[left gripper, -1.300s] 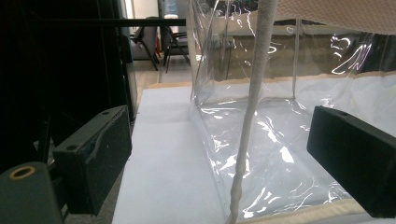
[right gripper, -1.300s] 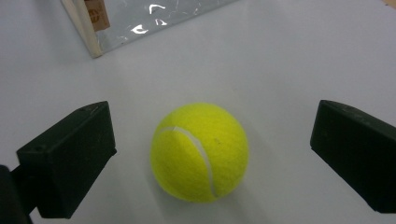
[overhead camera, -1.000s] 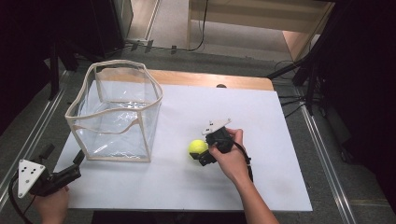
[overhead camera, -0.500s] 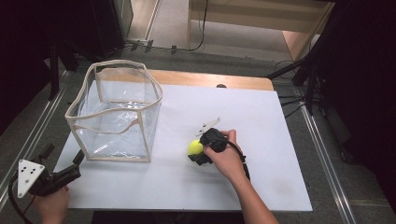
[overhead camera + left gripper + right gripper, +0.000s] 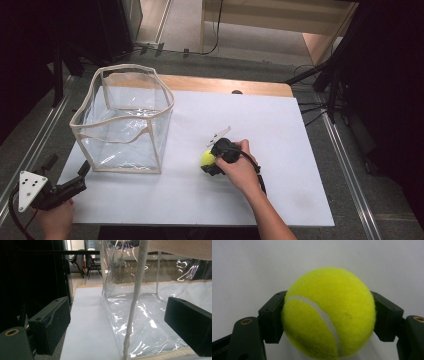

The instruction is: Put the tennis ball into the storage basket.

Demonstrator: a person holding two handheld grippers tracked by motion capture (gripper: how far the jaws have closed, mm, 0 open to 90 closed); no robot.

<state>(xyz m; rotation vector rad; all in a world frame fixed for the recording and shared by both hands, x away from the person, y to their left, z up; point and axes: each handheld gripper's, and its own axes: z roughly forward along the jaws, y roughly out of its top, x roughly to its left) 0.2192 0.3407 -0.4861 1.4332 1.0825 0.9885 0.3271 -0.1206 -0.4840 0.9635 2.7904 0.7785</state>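
Note:
A yellow tennis ball [image 5: 206, 158] sits near the middle of the white table top, and my right gripper [image 5: 210, 161] is shut on it. In the right gripper view the ball [image 5: 329, 313] is squeezed between the two black jaws. A clear plastic bag [image 5: 125, 120] with cream trim stands open at the left of the table. My left gripper [image 5: 82, 172] is open at the table's front left corner, just short of the bag. In the left gripper view the bag's near corner seam [image 5: 136, 297] rises between the spread jaws, farther off.
The white table top [image 5: 280, 150] has free room to the right and in front of the ball. A wooden strip [image 5: 225, 85] runs along its far edge. Metal rails [image 5: 350, 170] flank both sides, and cables lie on the floor beyond.
My right gripper has lifted and shifted slightly left with the ball held in it. The left gripper and the bag have stayed where they were.

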